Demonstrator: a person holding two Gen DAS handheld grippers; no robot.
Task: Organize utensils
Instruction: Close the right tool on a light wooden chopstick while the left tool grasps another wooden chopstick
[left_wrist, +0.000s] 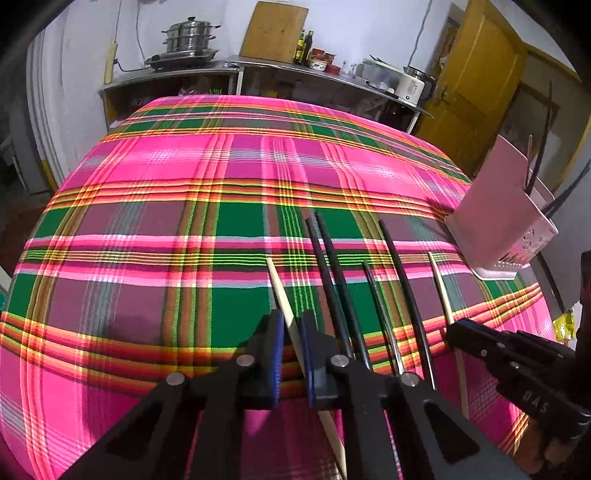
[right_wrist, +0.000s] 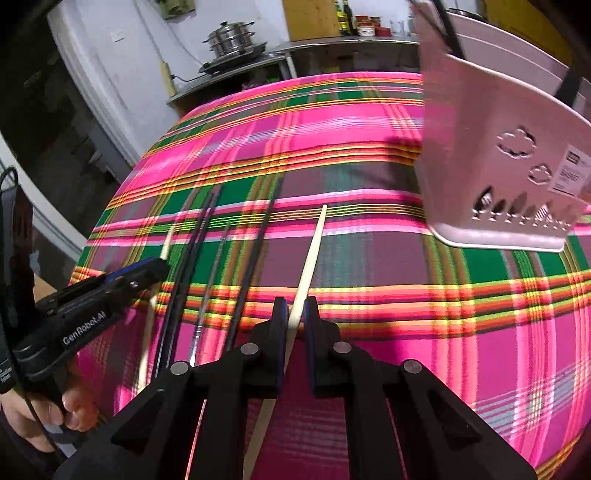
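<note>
Left wrist view: left gripper (left_wrist: 291, 332) and right gripper (right_wrist: 295, 314) each pinch one pale chopstick (left_wrist: 284, 295) beside the pink holder (left_wrist: 495, 206); thin sticks risk pivoting, slipping.

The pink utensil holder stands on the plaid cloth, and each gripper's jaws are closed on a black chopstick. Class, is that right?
Not quite. The left gripper and the right gripper each clamp a pale wooden chopstick, as each wrist view shows; the black chopsticks lie loose between them. The pink utensil holder does stand on the plaid cloth.
</note>
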